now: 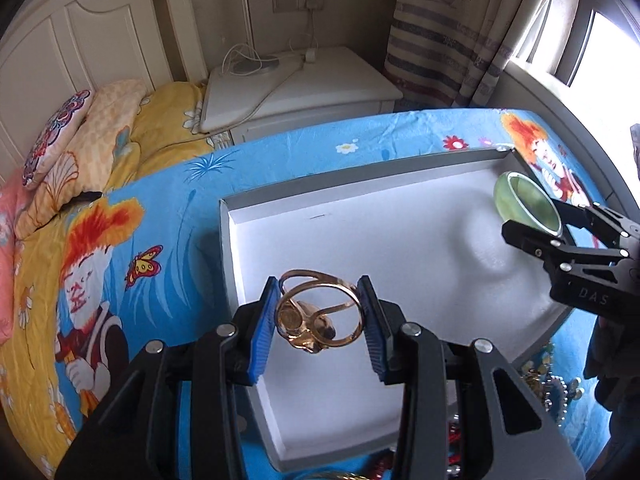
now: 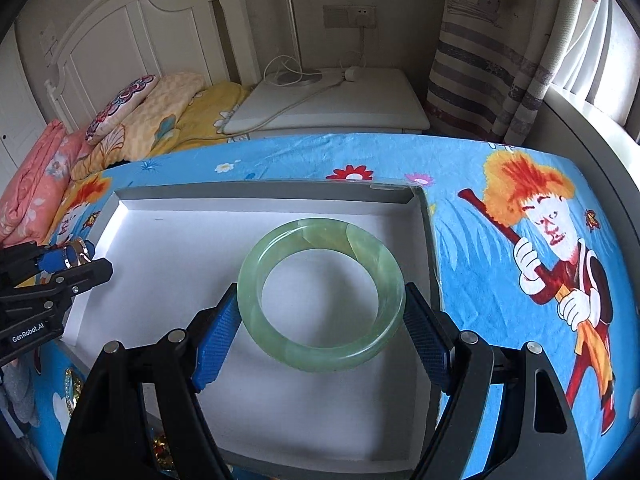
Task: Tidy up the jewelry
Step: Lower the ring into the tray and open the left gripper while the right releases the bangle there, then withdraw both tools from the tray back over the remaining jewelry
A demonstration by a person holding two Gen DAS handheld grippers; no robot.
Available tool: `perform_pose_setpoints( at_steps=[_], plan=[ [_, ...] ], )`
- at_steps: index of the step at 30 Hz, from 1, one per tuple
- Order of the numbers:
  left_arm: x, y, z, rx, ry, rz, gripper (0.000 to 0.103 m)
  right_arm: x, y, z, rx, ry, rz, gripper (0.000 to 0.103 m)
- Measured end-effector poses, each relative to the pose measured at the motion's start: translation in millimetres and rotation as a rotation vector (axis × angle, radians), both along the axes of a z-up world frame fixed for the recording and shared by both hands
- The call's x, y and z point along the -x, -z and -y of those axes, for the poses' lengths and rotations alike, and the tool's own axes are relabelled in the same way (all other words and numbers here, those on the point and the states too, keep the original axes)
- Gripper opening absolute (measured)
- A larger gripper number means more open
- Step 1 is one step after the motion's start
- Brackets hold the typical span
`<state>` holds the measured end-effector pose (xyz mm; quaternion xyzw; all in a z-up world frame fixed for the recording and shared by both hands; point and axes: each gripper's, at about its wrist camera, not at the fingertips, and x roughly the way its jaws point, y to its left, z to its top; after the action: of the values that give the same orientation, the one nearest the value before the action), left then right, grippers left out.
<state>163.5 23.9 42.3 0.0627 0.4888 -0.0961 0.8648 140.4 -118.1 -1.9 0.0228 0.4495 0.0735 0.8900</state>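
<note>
Gold openwork ring (image 1: 318, 314) — pale green jade bangle (image 2: 321, 294), translucent.

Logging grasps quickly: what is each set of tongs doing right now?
Left tongs: closed on the gold ring.
Right tongs: closed on the green jade bangle, above the white tray.

Bare tray floor (image 2: 168, 264) between loaded grippers.
</note>
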Motion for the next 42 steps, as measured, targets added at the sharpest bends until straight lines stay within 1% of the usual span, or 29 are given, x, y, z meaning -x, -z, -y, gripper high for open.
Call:
perform_pose_setpoints(
  at_steps=[3,4,5,6,7,8,10,11,12,14,15,17,22,24,28,32,36,39,42],
  plan=[
    [-8,11,3,-0.032,0.027,-0.040,0.039,-5,3,1,-0.011,0.000,-0.010,0.078],
    [-9,15,5,-0.052,0.031,-0.039,0.042,-7,5,1,-0.020,-0.002,-0.026,0.078],
    [-9,18,6,-0.072,0.029,-0.037,0.050,-8,8,1,-0.031,-0.001,-0.046,0.079],
    [-7,22,7,-0.068,0.044,-0.041,0.053,-7,8,1,-0.034,-0.004,-0.032,0.083],
    [-5,25,9,-0.056,0.055,-0.042,0.060,-4,7,0,-0.054,-0.022,-0.021,0.090],
    [-2,26,10,-0.049,0.061,-0.035,0.068,-3,8,-1,-0.073,-0.042,-0.023,0.092],
    [6,28,17,-0.065,0.075,-0.015,0.075,3,10,-4,-0.055,-0.058,-0.033,0.092],
    [11,29,19,-0.071,0.071,-0.005,0.076,7,12,-9,-0.018,-0.073,-0.036,0.092],
    [16,30,20,-0.070,0.066,-0.001,0.076,11,15,-14,0.027,-0.086,-0.037,0.092],
    [24,31,18,-0.042,0.058,-0.017,0.076,21,21,-27,0.147,-0.111,-0.045,0.093],
    [32,32,18,-0.030,0.060,-0.017,0.076,29,22,-27,0.136,-0.110,-0.036,0.094],
    [50,32,17,-0.033,0.060,-0.002,0.077,40,22,-25,0.127,-0.105,-0.030,0.094],
    [98,33,9,-0.027,0.009,-0.001,0.077,76,22,-28,0.117,-0.190,-0.045,0.095],
    [119,32,7,-0.021,0.003,0.025,0.077,95,22,-29,0.112,-0.202,-0.023,0.095],
    [158,33,6,-0.004,0.021,0.092,0.077,133,23,-28,0.106,-0.186,0.022,0.095],
    [191,33,10,0.002,0.048,0.119,0.077,170,23,-27,0.106,-0.155,0.016,0.095],
    [210,35,13,0.003,0.047,0.150,0.078,195,25,-27,0.096,-0.141,0.056,0.096],
    [213,34,12,0.011,0.047,0.153,0.078,200,24,-26,0.087,-0.142,0.066,0.096],
    [218,29,9,0.053,0.048,0.159,0.079,204,21,-20,0.047,-0.141,0.078,0.096]
  ],
)
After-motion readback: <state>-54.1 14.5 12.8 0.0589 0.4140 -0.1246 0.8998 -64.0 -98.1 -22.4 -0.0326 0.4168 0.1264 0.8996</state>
